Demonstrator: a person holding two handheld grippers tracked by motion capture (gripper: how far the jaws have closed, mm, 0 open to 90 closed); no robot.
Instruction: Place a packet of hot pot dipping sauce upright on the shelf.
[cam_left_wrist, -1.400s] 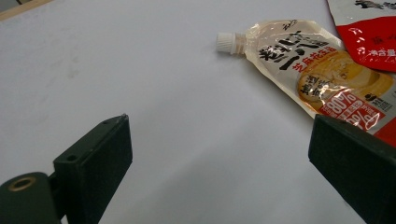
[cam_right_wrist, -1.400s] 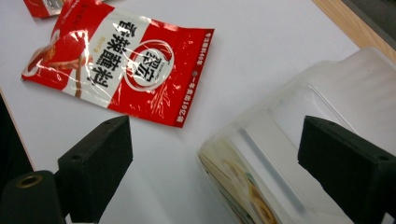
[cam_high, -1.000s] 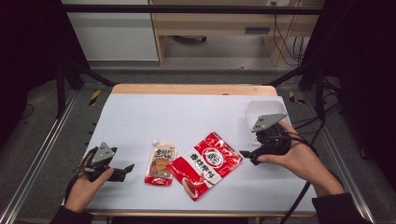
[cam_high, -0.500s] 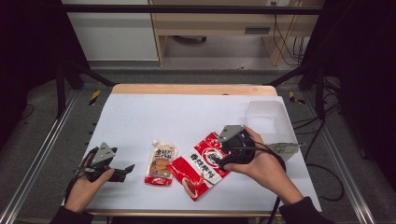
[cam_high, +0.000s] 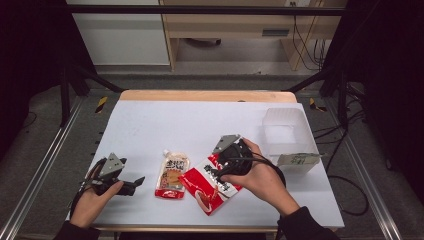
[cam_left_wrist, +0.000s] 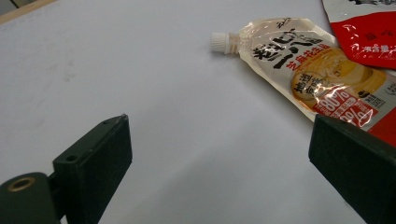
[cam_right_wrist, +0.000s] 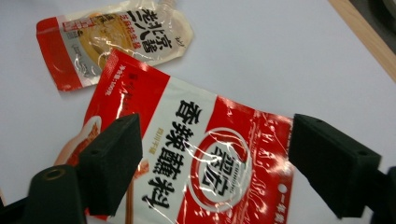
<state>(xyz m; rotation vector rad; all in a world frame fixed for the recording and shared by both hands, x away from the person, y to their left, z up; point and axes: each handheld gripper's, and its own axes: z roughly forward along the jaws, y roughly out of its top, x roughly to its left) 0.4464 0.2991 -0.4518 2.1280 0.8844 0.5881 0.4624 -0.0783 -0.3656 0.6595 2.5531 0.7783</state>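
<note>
A red and white sauce packet (cam_high: 210, 189) lies flat near the table's front, with a spouted pouch (cam_high: 171, 175) just to its left. My right gripper (cam_high: 217, 169) hovers over the packet's upper right part. In the right gripper view the jaws (cam_right_wrist: 215, 161) straddle the packet (cam_right_wrist: 201, 140) wide apart; they have just been closing a little, and the pads do not press on it. The pouch (cam_right_wrist: 116, 39) lies beyond. My left gripper (cam_high: 134, 182) rests open at the front left. Its jaws (cam_left_wrist: 219, 154) hold nothing, with the pouch (cam_left_wrist: 308, 70) and packet (cam_left_wrist: 369, 28) ahead.
A clear plastic box (cam_high: 284, 131) stands at the table's right edge, with a small printed label (cam_high: 299, 159) at its near side. The white table (cam_high: 165, 125) ends in a wooden strip (cam_high: 205, 95) at the back. Cables trail over the floor on the right.
My right hand has come in from the right beside the box and dropped low over the red packet. The left hand and both packs have stayed put.
</note>
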